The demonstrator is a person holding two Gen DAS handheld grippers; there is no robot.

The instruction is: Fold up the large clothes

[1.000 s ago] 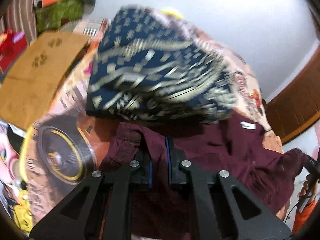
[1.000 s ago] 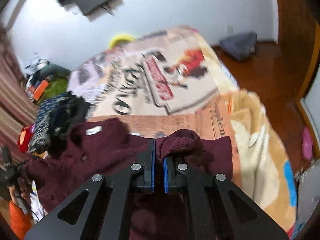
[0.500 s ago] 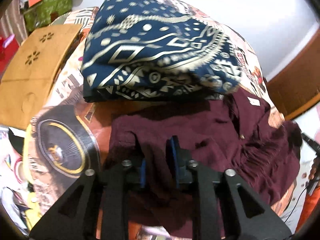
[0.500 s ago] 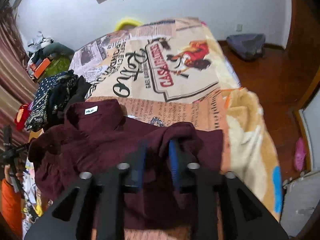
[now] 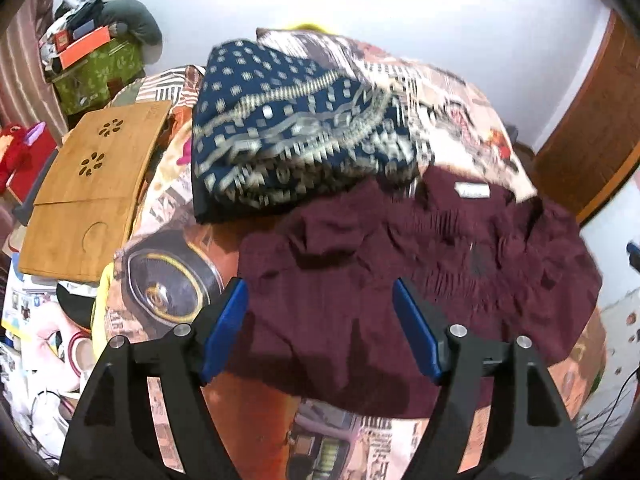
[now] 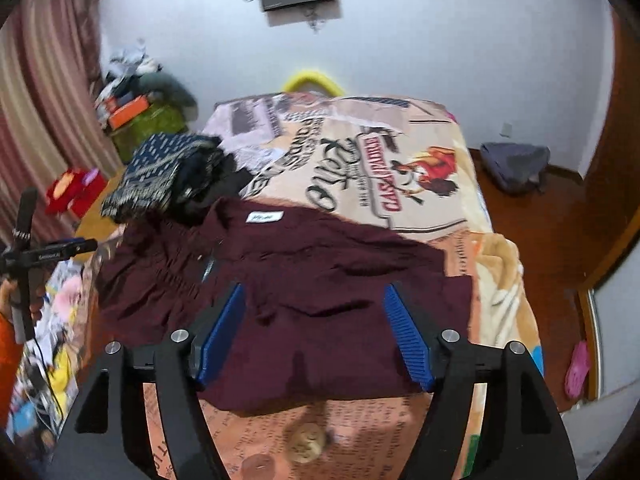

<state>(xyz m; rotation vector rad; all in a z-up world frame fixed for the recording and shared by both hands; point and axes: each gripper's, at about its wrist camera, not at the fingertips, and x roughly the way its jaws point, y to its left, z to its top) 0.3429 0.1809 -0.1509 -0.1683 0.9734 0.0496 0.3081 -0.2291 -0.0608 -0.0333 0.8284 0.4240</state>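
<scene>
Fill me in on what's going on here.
A person is folding a maroon shirt on a bed with a printed blanket, holding a tool in each hand. Both the left tool and the right tool are opening, with nothing gripped between their pads; the shirt lies spread below them. A folded navy patterned cloth sits beside the shirt's collar end.

Matt maroon cloth shirt (image 5: 400, 280), printed fleecy blanket (image 6: 400, 168), smooth pale wooden board (image 5: 92, 200)
</scene>
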